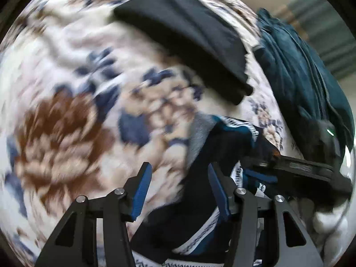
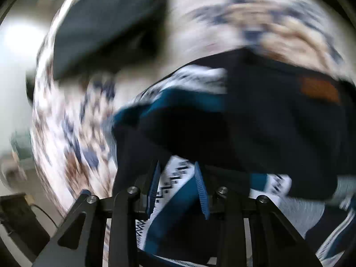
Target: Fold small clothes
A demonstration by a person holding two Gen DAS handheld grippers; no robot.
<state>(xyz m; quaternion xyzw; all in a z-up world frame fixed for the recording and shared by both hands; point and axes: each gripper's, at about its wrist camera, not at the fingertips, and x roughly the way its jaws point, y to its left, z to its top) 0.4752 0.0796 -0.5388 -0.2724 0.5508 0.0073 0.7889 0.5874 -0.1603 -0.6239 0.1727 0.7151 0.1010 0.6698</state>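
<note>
A small dark navy garment with teal panels and white patterned trim lies bunched on the floral blanket. My left gripper is open, with the garment's edge under and beside its right finger. My right gripper is shut on a fold of the same garment, with patterned trim and teal cloth between its blue pads. It also shows in the left wrist view at the right. The right wrist view is heavily blurred.
A folded black garment lies on the blanket further back; it also shows in the right wrist view. A crumpled teal garment sits at the right. A black device with a cable lies at the lower left.
</note>
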